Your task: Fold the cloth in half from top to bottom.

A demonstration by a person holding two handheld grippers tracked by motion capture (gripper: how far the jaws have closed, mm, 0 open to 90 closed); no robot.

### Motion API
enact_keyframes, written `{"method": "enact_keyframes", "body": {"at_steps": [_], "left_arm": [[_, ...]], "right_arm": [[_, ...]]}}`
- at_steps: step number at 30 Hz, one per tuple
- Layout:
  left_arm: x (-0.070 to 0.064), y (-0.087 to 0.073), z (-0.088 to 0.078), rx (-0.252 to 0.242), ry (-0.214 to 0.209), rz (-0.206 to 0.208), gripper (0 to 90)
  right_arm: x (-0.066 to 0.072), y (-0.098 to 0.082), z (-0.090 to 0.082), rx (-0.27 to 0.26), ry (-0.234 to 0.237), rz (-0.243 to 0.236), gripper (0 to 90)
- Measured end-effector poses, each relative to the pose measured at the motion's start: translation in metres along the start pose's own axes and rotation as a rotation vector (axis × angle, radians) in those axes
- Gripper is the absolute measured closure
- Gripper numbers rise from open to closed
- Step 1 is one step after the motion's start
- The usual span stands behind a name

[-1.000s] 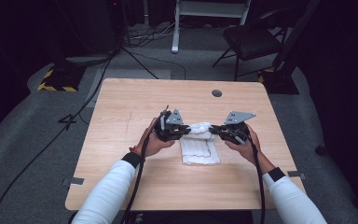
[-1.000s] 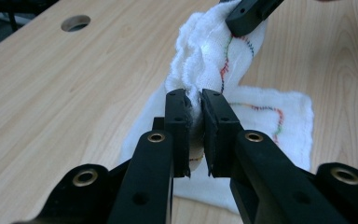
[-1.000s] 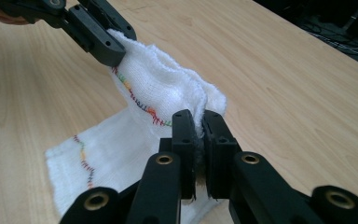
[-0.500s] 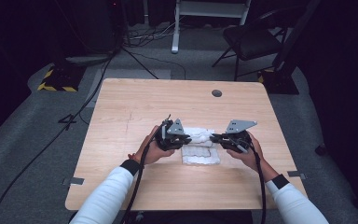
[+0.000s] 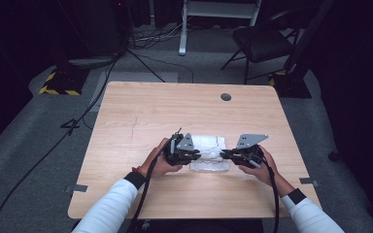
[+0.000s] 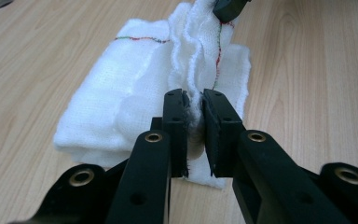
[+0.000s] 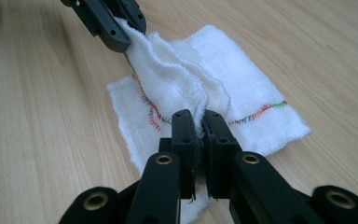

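Both grippers — left gripper and right gripper — pinch one raised fold of the white cloth at mid-table, having drawn lower and nearer the person than a second ago — likely a fold in progress.

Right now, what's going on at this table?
A person at a wooden table holds a gripper in each hand and works a white cloth with multicoloured stitching. The left gripper is shut on a raised fold at one end, and the right gripper is shut on the same fold at the other end. The gathered ridge runs between them, while the rest of the cloth lies folded on the tabletop.
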State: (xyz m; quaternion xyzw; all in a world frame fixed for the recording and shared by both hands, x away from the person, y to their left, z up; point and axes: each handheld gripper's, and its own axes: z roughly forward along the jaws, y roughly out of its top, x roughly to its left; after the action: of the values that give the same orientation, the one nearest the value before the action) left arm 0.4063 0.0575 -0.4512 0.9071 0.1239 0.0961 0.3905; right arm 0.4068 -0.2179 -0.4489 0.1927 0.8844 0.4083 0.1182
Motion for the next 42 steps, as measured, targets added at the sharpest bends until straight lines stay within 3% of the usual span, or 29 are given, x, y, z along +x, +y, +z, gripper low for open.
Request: {"method": "enact_keyframes", "body": {"at_steps": [16, 23, 31, 36, 39, 42], "left_arm": [[-0.012, -0.013, 0.014, 0.079, -0.024, 0.043, 75.3], [-0.017, -0.017, 0.016, 0.098, -0.026, 0.043, 73.6], [-0.024, -0.02, 0.012, 0.077, -0.046, 0.041, 68.3], [-0.03, -0.024, 0.003, 0.075, -0.081, 0.058, 65.9], [-0.034, -0.026, -0.004, 0.072, -0.078, 0.057, 64.0], [-0.034, -0.026, -0.015, 0.032, -0.057, 0.049, 61.2]], "right_arm": [[0.009, -0.015, 0.006, 0.065, 0.03, -0.012, 83.5], [0.015, -0.021, 0.006, 0.081, 0.054, -0.019, 81.1], [0.02, -0.029, 0.002, 0.088, 0.061, -0.014, 78.1], [0.023, -0.032, -0.003, 0.092, 0.043, -0.021, 74.4], [0.024, -0.033, -0.007, 0.089, 0.035, -0.023, 72.1], [0.026, -0.032, -0.015, 0.084, 0.024, -0.018, 66.3]]}}
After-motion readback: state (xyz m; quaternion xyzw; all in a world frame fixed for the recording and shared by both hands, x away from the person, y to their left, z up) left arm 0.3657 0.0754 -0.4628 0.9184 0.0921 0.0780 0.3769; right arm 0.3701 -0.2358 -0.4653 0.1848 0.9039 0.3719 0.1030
